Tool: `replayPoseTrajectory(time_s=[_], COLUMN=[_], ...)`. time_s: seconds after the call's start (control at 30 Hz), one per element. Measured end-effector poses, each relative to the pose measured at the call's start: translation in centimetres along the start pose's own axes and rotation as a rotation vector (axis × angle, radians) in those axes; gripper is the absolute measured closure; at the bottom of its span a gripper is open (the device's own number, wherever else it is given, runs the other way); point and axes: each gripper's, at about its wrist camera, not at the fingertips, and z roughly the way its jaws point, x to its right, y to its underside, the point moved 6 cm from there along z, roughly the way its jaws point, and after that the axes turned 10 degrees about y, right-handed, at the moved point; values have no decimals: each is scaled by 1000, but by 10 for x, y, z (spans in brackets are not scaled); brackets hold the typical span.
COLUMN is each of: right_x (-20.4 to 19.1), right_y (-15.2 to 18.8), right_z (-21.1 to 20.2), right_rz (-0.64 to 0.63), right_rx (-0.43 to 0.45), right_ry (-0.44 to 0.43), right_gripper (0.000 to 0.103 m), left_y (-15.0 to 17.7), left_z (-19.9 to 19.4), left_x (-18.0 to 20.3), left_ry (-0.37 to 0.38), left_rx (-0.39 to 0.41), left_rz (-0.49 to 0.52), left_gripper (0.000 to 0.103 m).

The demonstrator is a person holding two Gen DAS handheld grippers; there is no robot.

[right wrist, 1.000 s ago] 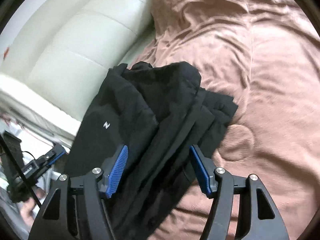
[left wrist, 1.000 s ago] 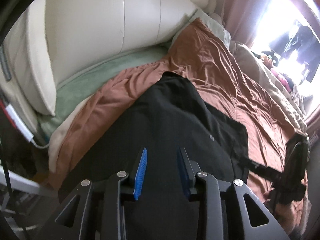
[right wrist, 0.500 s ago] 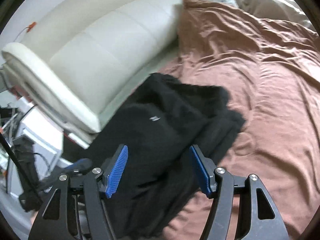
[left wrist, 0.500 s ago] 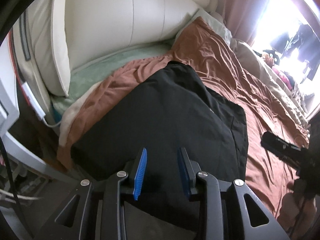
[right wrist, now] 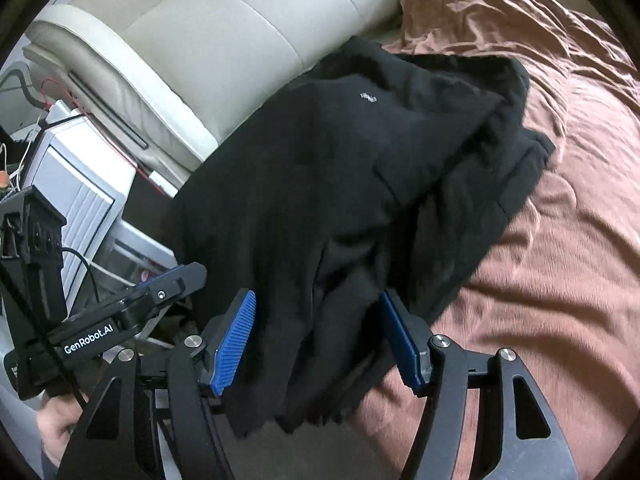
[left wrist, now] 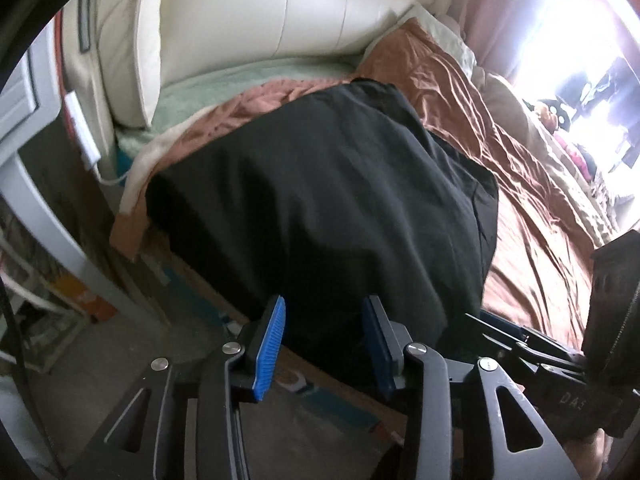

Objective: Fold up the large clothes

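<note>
Rust-brown bedspread [right wrist: 560, 240] carries black garment [right wrist: 360, 180] — left gripper [left wrist: 324, 344] and right gripper [right wrist: 316, 340] both spread wide, gripping nothing.

We are seeing a black garment [left wrist: 328, 184] with a tiny white mark, lying on a rust-brown bedspread [right wrist: 560, 240]. We are noticing ribbed blue pads [right wrist: 234, 336], a cream headboard [left wrist: 312, 4] and a pale green blanket [left wrist: 224, 88].
</note>
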Motion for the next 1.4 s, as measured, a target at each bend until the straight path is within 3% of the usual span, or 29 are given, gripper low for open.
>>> replayPoseTrajectory(time_s=[0.2,0.43,0.5,0.57,0.67,0.7,0.77,0.87,0.93,1.03,1.4], right_x=[5,36,45,56,68,70,75,78,78,81,91], right_y=[20,44,49,56,67,71,82,99,112,134,243], right_z=[-22,-90,-110,-135,-166,-175,-201,-237,-260,-297,-398], right_rz=[2,-21,-13,1,25,30,41,51,53,60,111], right_rx=[-48,19,43,68,98,110,145,190,226,289,457], right_ry=[3,77,96,124,163,174,193,224,248,281,388], right_gripper=[41,41,41,41,41,40,26,19,17,0,0], left_y=[23,40,45,49,57,60,67,76,84,100,164], left_z=[-16,-34,-41,-50,-67,-72,-85,-103,-118,-140,-194], left_x=[18,49,61,74,95,102,118,140,155,178,233], left_ry=[21,65,80,88,81,85,88,100,109,133,182], left_rx=[-2,19,23,42,82,90,114,157,192,237,328], left_rz=[0,19,34,59,100,113,145,192,226,271,422], left_gripper=[61,60,53,39,33,30,19,8,5,2,0])
